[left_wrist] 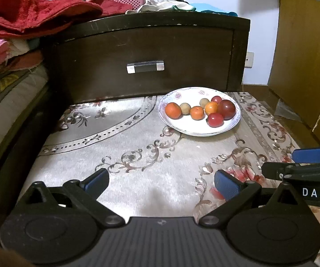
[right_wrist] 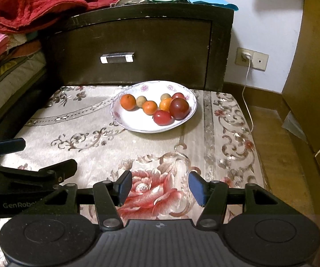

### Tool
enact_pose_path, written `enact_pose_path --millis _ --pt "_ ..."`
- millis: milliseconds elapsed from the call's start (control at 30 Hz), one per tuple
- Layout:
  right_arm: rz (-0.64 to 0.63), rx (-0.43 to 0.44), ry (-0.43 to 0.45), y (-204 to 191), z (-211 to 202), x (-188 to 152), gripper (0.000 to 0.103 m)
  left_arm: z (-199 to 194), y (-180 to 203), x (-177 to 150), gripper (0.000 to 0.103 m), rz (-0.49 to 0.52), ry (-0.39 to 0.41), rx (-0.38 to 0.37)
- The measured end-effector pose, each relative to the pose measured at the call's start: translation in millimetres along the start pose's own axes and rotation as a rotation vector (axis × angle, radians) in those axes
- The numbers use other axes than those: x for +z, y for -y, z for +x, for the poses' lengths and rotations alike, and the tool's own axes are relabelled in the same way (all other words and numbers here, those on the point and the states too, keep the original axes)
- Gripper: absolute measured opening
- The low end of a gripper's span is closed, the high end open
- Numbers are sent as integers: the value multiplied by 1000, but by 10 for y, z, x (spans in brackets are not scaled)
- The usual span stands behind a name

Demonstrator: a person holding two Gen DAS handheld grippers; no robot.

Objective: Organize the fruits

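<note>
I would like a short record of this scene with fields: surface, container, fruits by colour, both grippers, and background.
surface: floral cloth over a low table
container: white plate with floral rim, at the far side
orange fruits: three, one leftmost
red fruits: three, the largest dark red
tan fruits: two small, one beside the leftmost orange
left gripper: open, holds nothing
right gripper: open, holds nothing
background: dark drawer front, red towel on top

Dark nightstand (left_wrist: 146, 53) (wood, seemingly); white wall (right_wrist: 262, 22)
</note>
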State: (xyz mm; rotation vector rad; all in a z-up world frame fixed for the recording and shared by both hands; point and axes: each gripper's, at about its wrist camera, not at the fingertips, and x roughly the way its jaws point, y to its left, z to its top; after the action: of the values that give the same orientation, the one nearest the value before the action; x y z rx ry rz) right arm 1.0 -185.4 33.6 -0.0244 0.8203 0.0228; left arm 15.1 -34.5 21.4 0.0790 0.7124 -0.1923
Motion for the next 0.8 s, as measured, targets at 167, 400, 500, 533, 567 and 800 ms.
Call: enact_pose_path --millis 167,400,500,533,567,800 --pt "3 0 -1 -15 -69 -63 54 -82 40 -73 103 17 -1 15" --pt "-5 -5 -2 -47 -149 -145 54 -156 37 -132 103 12 -4 15" --pt "-2 -8 -3 -56 -173 -164 54 -183 40 -169 103 6 -13 20" --pt "-1 -10 -5 -61 -179 -176 54 -195 35 -184 103 6 -16 22" --pt "-2 -11 -7 -67 -183 -188 54 -205 33 -198 103 6 -18 23" --pt "-9 -13 -25 -112 -209 -272 54 -254 9 -268 103 -1 -36 24"
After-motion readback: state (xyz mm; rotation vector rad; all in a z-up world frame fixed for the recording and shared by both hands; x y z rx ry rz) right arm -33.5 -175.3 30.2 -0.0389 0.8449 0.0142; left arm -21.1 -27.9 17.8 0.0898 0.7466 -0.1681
